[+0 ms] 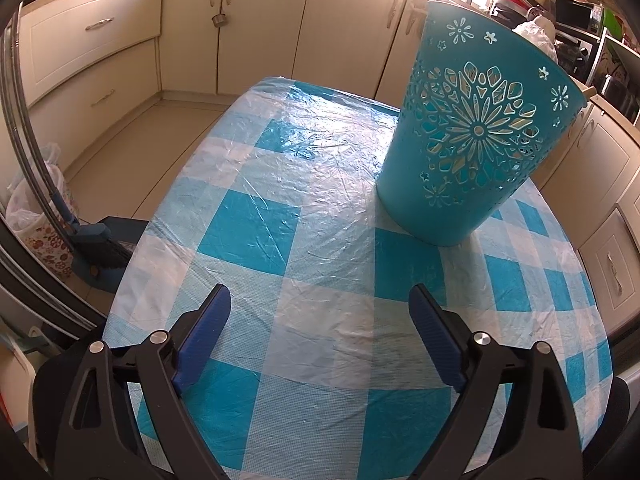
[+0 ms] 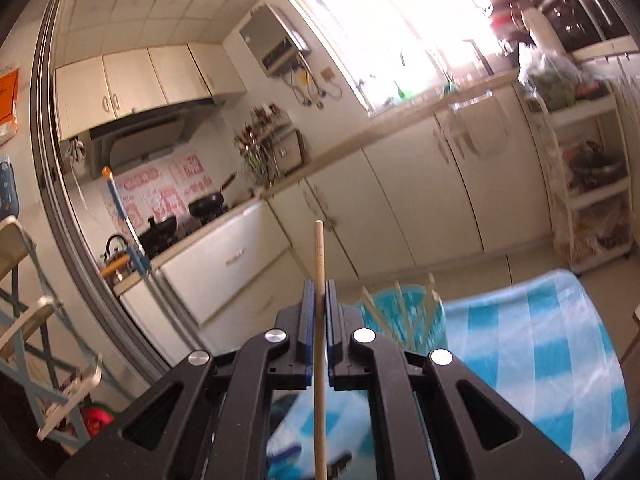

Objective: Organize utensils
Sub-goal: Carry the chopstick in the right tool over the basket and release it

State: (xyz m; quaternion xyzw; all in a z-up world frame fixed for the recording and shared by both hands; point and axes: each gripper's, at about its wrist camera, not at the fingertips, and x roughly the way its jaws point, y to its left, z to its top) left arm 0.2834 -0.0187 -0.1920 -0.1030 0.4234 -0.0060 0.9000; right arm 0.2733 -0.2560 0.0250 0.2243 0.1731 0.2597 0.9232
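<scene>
A teal cut-out basket (image 1: 472,132) stands upright on the blue-and-white checked tablecloth (image 1: 304,216), to the right of and beyond my left gripper (image 1: 320,304). That gripper hangs open over bare cloth with nothing between its blue pads. In the right wrist view my right gripper (image 2: 319,292) is shut on a wooden chopstick (image 2: 319,264), which stands upright between the pads and runs below the frame. Just right of it the teal basket (image 2: 404,316) shows blurred, with several chopsticks (image 2: 400,300) poking out of its top.
Cream cabinets (image 1: 248,32) line the far wall and the right side. A broom and dustpan (image 1: 100,248) and a bagged bin (image 1: 36,216) sit on the floor left of the table. A white shelf rack (image 2: 592,184) stands beyond the table in the right wrist view.
</scene>
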